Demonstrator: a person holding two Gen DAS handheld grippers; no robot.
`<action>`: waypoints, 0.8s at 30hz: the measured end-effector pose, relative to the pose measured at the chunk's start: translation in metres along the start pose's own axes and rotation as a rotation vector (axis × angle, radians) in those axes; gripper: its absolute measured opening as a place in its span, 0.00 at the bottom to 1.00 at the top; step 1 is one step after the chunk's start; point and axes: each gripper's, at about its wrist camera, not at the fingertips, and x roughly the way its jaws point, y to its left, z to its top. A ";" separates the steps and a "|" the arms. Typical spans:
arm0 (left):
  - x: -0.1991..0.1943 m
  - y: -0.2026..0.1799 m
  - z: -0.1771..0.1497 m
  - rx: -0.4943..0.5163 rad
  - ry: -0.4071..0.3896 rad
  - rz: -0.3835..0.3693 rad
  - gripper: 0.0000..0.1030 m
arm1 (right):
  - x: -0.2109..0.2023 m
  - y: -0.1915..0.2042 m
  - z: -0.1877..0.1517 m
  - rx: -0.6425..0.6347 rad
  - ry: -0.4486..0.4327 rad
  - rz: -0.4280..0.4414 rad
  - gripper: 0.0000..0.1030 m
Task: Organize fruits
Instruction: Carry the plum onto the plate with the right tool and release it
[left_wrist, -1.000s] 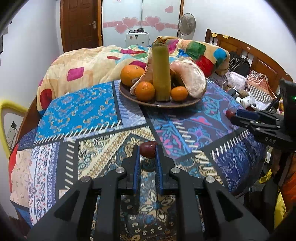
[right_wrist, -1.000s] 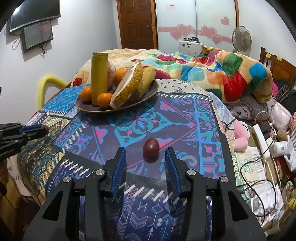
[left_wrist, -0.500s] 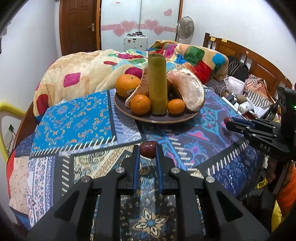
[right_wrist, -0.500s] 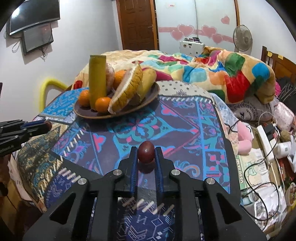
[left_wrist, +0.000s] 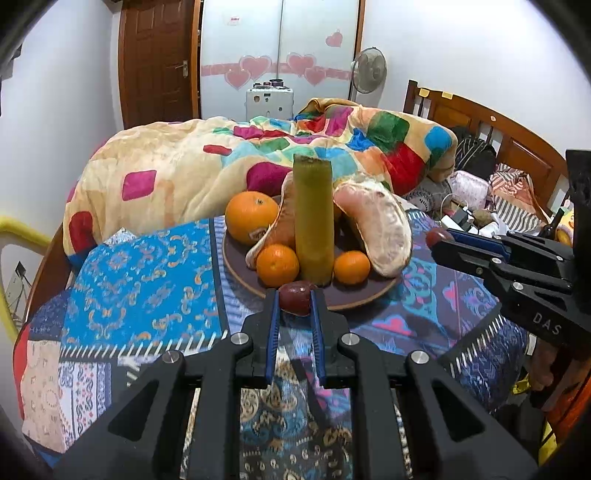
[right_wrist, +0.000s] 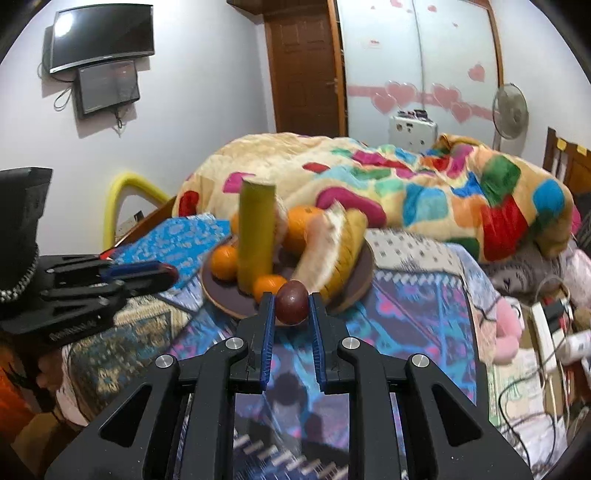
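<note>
You are facing a bedroom with pale walls. Ahead of you a brown wooden door (left_wrist: 159, 62) stands beside frosted wardrobe panels (left_wrist: 280, 48) trimmed with pink heart stickers (left_wrist: 255, 66). A standing fan (left_wrist: 368, 70) sits to the right of them. A bright patchwork blanket (left_wrist: 258, 162) is heaped on the bed, whose wooden headboard (left_wrist: 491, 125) runs along your right. High on the left wall hang two dark screens (right_wrist: 101, 33), one below the other.

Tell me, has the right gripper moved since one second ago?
Yes. The right gripper, shut on a dark fruit, has come toward the plate, now close in front.
</note>
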 end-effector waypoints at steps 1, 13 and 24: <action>0.001 0.001 0.001 0.000 -0.001 0.000 0.16 | 0.002 0.001 0.003 -0.005 -0.003 0.002 0.16; 0.032 0.007 0.016 0.007 0.016 -0.001 0.16 | 0.046 0.000 0.019 -0.032 0.038 0.004 0.16; 0.048 0.004 0.017 0.030 0.048 0.001 0.16 | 0.063 0.007 0.022 -0.082 0.070 -0.002 0.16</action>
